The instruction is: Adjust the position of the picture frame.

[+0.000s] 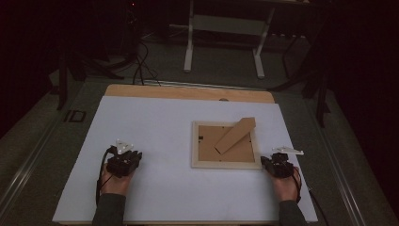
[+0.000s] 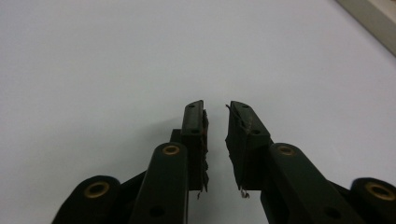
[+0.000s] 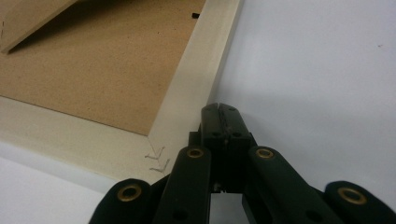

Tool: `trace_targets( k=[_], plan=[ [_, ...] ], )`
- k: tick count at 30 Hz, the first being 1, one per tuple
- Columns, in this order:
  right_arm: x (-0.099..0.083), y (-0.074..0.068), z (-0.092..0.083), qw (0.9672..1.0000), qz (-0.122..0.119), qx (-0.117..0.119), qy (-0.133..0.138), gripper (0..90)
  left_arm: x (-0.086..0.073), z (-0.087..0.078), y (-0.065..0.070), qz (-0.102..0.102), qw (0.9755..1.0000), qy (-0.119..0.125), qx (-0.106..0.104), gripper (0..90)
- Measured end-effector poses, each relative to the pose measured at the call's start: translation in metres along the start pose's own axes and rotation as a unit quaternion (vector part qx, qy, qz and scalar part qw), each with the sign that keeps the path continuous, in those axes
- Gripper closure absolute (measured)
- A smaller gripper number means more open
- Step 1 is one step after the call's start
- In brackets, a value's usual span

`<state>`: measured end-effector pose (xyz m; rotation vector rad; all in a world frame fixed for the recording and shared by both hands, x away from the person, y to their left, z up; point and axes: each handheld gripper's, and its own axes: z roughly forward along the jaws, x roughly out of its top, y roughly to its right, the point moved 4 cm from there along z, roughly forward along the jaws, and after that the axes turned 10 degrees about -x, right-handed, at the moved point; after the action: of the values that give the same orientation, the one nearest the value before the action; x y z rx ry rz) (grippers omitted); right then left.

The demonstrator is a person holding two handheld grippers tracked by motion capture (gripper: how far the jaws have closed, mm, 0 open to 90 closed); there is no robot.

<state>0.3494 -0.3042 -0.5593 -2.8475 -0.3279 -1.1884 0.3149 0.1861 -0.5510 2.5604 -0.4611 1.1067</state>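
On the white table [image 1: 155, 188], the picture frame [image 1: 226, 164] lay face down, its cardboard stand [image 1: 235, 135] raised. Right gripper [image 3: 219, 108], jaws together, rested just beside the frame's near right corner; left gripper [image 2: 217, 108], slightly apart and empty, sat well left. Handling appeared not yet begun.

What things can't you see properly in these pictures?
- Front of the picture frame: it lies face down in the high view, so any picture is hidden.
- Room beyond the table: too dark in the high view.
- Whether the right gripper touches the frame's edge: its shut jaws cover that spot in the right gripper view.
- Frame in the left gripper view: cut off at the top right corner.
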Motion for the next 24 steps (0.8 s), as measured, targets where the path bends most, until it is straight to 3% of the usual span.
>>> trace_targets(
  k=[8,24],
  plan=[
    [0.0,-0.005,0.0,1.0,-0.008,0.006,0.001,90.0,0.0,-0.001,0.0,-0.001,1.0,0.002,0.003,77.6],
    [0.0,-0.012,0.0,0.9996,-0.023,0.016,0.001,90.0,0.001,-0.003,0.0,-0.008,0.9997,0.016,-0.016,69.1]
  ],
)
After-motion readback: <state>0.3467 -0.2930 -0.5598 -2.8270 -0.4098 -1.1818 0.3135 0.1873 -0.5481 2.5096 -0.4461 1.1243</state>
